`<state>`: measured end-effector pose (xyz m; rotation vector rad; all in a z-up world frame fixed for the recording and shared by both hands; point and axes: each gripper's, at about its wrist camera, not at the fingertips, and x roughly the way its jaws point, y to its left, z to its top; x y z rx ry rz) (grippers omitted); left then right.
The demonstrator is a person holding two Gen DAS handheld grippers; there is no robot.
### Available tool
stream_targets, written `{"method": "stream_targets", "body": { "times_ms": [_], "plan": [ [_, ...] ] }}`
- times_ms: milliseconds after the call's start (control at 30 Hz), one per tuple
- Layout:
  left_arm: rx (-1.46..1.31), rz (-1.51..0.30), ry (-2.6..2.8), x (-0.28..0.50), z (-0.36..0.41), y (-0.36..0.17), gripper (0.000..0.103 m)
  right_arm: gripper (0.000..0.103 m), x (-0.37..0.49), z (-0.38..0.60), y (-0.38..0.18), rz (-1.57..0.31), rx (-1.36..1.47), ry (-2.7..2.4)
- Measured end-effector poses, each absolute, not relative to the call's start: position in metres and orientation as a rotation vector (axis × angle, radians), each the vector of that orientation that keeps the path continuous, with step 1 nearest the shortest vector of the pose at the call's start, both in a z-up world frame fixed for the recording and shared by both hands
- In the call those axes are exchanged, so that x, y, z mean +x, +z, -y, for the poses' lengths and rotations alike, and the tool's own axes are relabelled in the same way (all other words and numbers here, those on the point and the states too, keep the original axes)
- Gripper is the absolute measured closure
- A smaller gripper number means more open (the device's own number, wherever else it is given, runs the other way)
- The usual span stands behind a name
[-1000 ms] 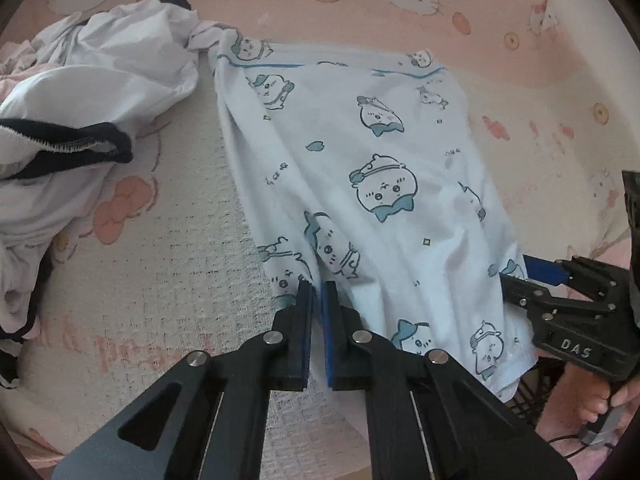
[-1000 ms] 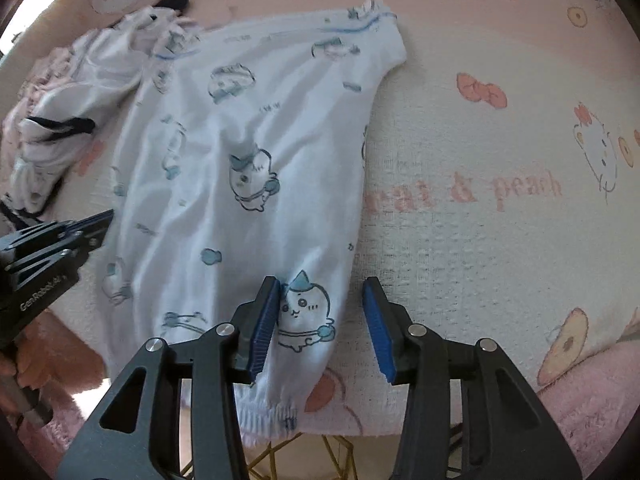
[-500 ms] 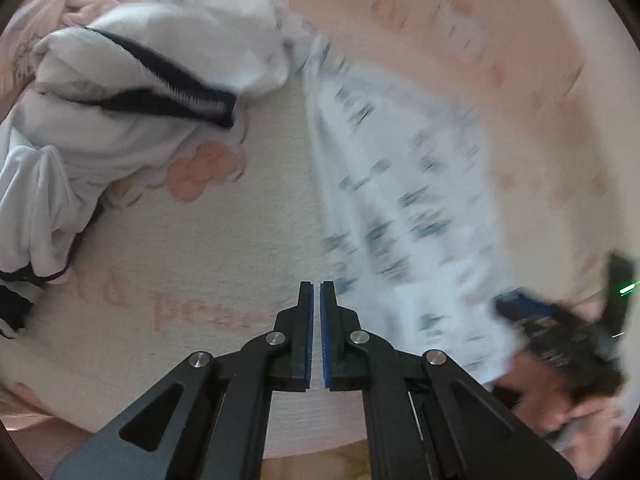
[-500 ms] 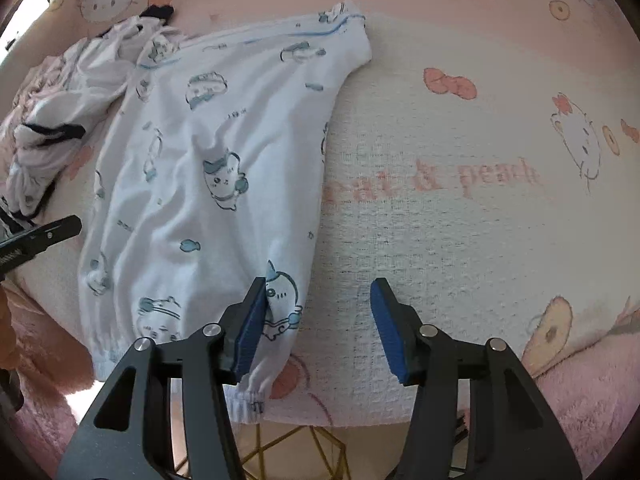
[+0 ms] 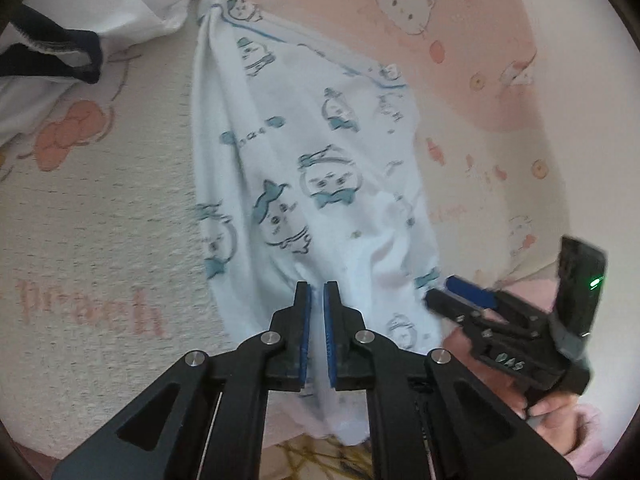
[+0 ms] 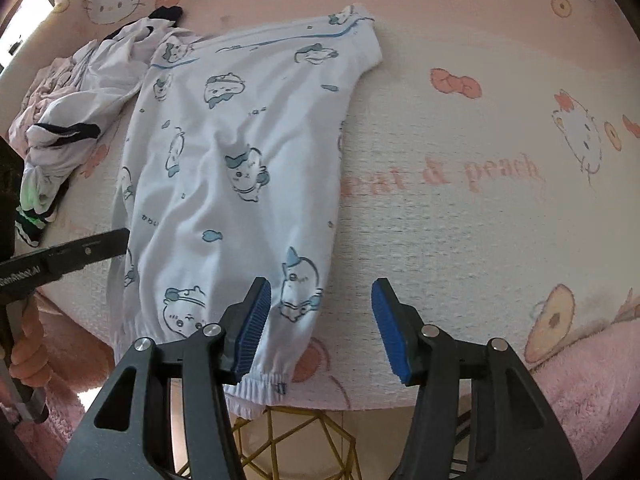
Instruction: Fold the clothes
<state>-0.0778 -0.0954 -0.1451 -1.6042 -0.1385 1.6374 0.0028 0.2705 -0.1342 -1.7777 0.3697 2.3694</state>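
The left hand-held gripper point(image 5: 316, 292), jaws just opening a little, and the released right hand-held gripper point(image 6: 316, 300) hover over the printed garment's point(image 6: 240, 168) hem, probably to grasp it for folding.

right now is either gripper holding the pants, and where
Nothing is gripped. The left gripper has just cracked open over the pants near the cuffs; the right gripper stands wide open over the cuff end.

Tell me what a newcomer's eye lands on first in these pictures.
First, the white cartoon-print garment spread flat mid-frame on the pink cat-print blanket, its elastic hem at the near edge. Next, the right gripper, jaws wide over that hem, then the crumpled white clothes heaped left.
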Motion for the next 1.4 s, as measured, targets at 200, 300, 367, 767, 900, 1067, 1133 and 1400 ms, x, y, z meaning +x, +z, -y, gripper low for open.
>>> {"method": "stream_targets", "body": {
  "times_ms": [200, 300, 367, 767, 900, 1067, 1133, 1400],
  "plan": [
    [-1.628, 0.130, 1.713, -0.079, 0.090, -0.144, 0.060, 0.049, 0.009, -0.279, -0.129, -0.404, -1.743, 2.389],
    [-1.598, 0.066, 1.721, -0.079, 0.098, -0.141, 0.064, 0.049, 0.009, -0.279, -0.127, -0.408, -1.738, 2.415],
    [-1.594, 0.026, 1.715, -0.076, 0.092, -0.145, 0.098, 0.049, 0.003, -0.274, -0.132, -0.393, -1.757, 2.395],
    [-1.614, -0.039, 1.885, -0.080, 0.128, -0.125, 0.099, 0.036, 0.001, -0.282, -0.153, -0.193, -1.790, 2.274],
    [-1.685, -0.058, 1.899, -0.086, 0.135, -0.139, 0.099, 0.037, 0.004, -0.295, -0.151, -0.308, -1.812, 2.253],
    [-1.573, -0.137, 2.017, -0.082, 0.135, -0.114, 0.098, 0.038, 0.007, -0.295, -0.125, -0.452, -1.684, 2.399],
    [-1.505, -0.101, 1.939, -0.072, 0.118, -0.108, 0.098, 0.038, 0.001, -0.285, -0.124, -0.408, -1.674, 2.446],
    [-1.580, -0.350, 1.779, -0.039, 0.069, -0.134, 0.098, 0.038, 0.004, -0.243, -0.152, -0.121, -1.899, 2.388]
  ]
}}
